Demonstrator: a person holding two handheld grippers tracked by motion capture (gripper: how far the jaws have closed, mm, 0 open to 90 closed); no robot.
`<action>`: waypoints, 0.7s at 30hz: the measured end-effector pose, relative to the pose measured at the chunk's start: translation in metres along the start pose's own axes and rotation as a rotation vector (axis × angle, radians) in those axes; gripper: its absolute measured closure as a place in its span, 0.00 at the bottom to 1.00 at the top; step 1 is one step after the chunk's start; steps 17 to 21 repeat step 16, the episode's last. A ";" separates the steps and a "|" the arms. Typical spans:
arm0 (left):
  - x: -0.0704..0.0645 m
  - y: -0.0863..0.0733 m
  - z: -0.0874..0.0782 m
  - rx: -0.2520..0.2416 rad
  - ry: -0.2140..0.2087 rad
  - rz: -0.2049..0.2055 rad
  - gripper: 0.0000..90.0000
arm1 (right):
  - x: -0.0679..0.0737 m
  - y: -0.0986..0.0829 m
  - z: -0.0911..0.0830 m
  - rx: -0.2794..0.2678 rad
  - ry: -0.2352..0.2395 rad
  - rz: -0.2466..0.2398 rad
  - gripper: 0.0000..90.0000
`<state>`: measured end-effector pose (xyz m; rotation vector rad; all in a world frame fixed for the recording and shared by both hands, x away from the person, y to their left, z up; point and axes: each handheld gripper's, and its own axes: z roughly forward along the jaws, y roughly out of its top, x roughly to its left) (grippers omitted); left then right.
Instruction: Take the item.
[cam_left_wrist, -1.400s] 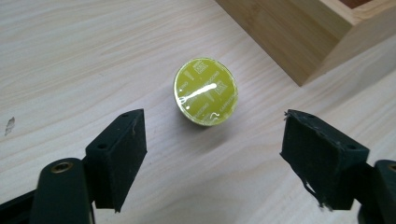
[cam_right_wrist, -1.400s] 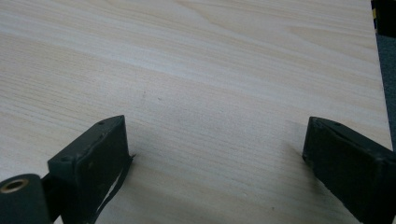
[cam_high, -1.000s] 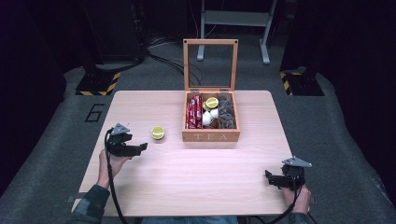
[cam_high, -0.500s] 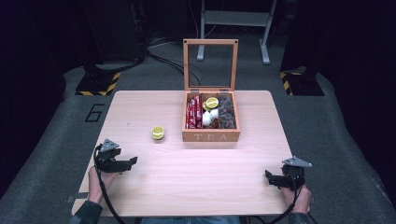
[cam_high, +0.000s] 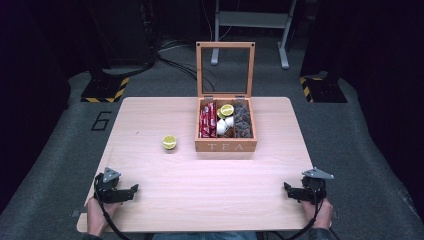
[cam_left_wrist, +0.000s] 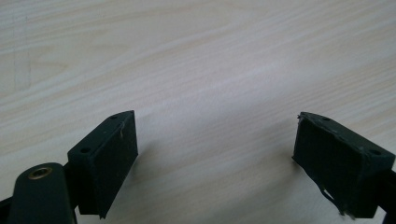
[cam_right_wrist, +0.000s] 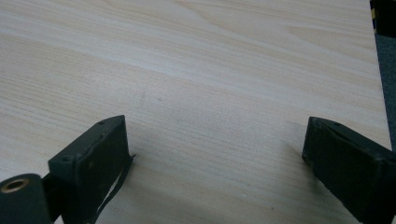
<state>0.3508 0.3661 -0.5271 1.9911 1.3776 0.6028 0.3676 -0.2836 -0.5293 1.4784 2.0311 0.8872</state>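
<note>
1. The left gripper (cam_high: 131, 189) rests at the near left corner of the table (cam_high: 150, 120), at about 7 o'clock from the table's middle. Its jaws are spread wide with nothing between them; the left gripper (cam_left_wrist: 215, 154) view shows bare light wood in the gap.
2. The right gripper (cam_high: 287, 189) sits at the near right corner, at about 5 o'clock. It too is released and empty, and the right gripper (cam_right_wrist: 217, 163) view shows plain wood grain between the jaws (the table's edge runs along the right of that view).
3. The lime half (cam_high: 169, 142) lies cut face up on the table, at about 10 o'clock from the middle, well apart from both grippers.
4. The wooden tea box (cam_high: 226, 146) stands just beside the lime half, at its 3 o'clock, lid upright. Another lime half (cam_high: 227, 109) lies inside, among red packets (cam_high: 207, 120).
</note>
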 end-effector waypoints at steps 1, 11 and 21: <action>0.000 0.000 0.000 0.000 0.000 0.000 0.15 | 0.000 0.000 0.000 0.000 0.000 0.000 0.07; 0.004 -0.006 -0.001 -0.033 0.007 -0.020 0.14 | 0.001 0.000 0.000 -0.001 -0.009 -0.005 0.07; 0.005 -0.006 -0.001 -0.030 -0.001 -0.013 0.14 | 0.002 0.000 0.000 0.000 -0.010 -0.010 0.07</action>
